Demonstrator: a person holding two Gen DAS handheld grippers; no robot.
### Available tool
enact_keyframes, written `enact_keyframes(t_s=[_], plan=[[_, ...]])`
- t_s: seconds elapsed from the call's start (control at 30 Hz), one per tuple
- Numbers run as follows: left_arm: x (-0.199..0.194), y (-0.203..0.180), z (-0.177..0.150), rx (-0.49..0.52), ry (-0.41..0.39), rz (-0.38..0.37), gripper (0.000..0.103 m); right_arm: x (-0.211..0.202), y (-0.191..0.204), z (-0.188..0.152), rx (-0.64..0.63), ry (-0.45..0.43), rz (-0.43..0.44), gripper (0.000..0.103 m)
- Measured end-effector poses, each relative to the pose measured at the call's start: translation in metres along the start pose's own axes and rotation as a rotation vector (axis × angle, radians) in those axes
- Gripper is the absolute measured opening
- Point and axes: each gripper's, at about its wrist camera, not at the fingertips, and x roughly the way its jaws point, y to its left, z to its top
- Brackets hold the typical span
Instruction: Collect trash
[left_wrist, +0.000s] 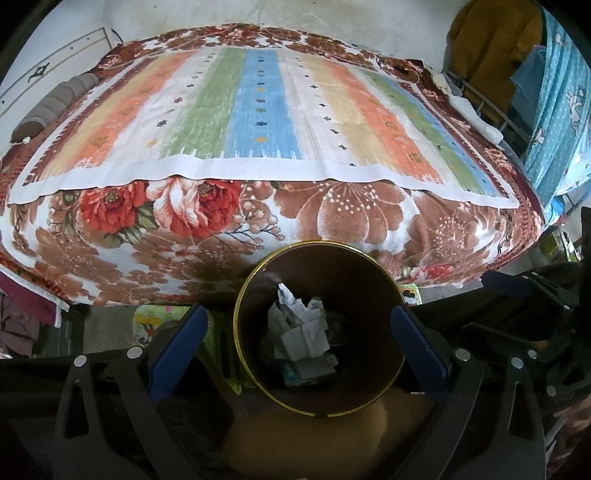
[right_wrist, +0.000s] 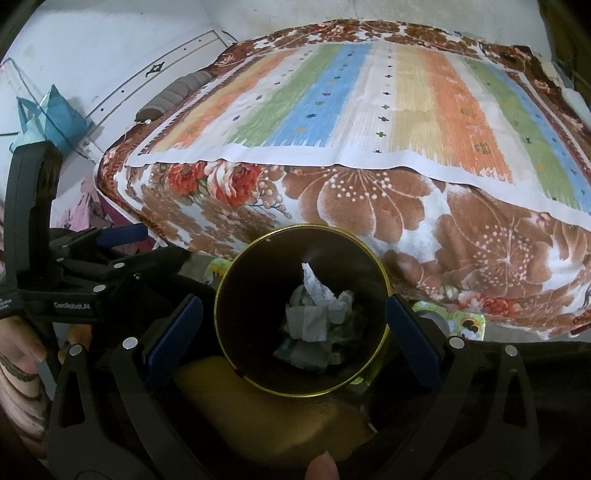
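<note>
A dark round bin with a gold rim (left_wrist: 384, 384) stands on the floor in front of the bed, and it also shows in the right wrist view (right_wrist: 369, 365). Crumpled white paper trash (left_wrist: 299, 332) lies inside it, seen too in the right wrist view (right_wrist: 314, 325). My left gripper (left_wrist: 295, 347) is open and empty, above the bin's mouth with a blue pad on each side. My right gripper (right_wrist: 293, 338) is open and empty, also above the bin. The left gripper's body shows at the left of the right wrist view (right_wrist: 74, 280).
A bed with a floral blanket (left_wrist: 332, 221) and a striped cloth (left_wrist: 258, 110) fills the view beyond the bin. A grey bolster (left_wrist: 55, 103) lies at its far left. A yellow cloth (right_wrist: 266, 417) lies near the bin. Blue fabric (left_wrist: 561, 122) hangs at right.
</note>
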Motion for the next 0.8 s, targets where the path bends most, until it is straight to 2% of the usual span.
enact_keyframes(t_s=[0.8], plan=[[0.0003, 0.0007, -0.0004, 0.000, -0.001, 0.014, 0.097, 0.0005, 0.0003, -0.0008, -0.004, 0.005, 0.002, 0.094]])
